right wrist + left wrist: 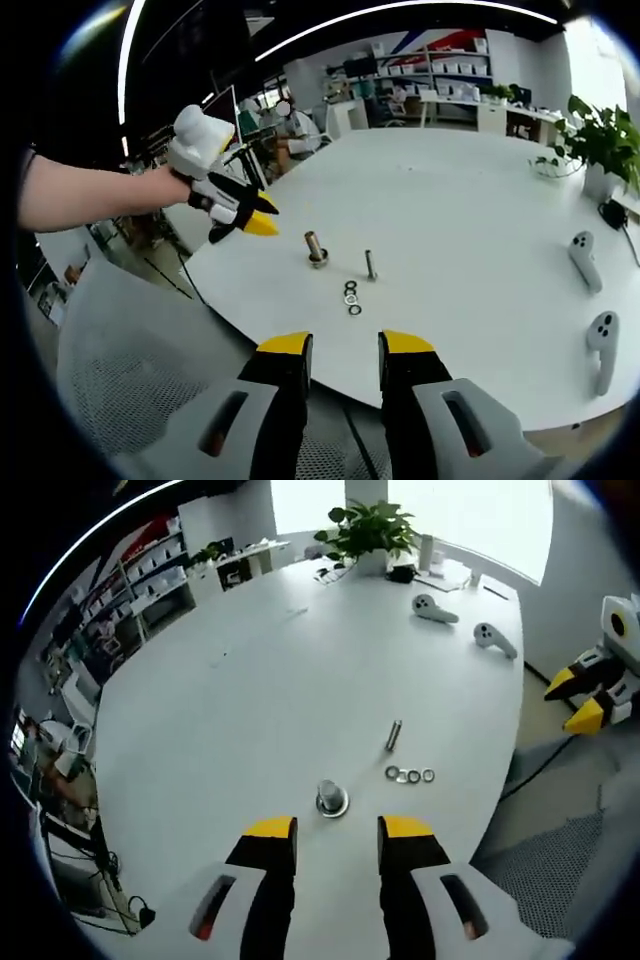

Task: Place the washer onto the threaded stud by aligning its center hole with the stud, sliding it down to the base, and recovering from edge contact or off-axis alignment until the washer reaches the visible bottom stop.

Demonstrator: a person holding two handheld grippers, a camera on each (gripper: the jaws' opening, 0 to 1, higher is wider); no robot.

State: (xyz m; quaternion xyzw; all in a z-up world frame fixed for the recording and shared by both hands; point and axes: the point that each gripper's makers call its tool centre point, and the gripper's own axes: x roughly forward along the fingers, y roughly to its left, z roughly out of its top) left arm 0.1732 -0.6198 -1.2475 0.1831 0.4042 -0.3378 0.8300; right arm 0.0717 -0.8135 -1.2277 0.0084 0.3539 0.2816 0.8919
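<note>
Grippers: the left gripper (pixel 337 830), yellow-tipped and black-jawed, hovers over the white oval table (pixel 250 680), jaws parted and empty, aimed at the upright threaded metal stud on its round base (pixel 331 798). In the right gripper view a bare forearm (pixel 90 195) extends it level from the left above the table edge. The right gripper (pixel 345 347) hangs off the near table edge, jaws likewise apart, holding nothing. Three small silver washers (pixel 410 775) lie flat in a row beside the stud, near a loose metal bolt (pixel 394 735) lying on its side.
</note>
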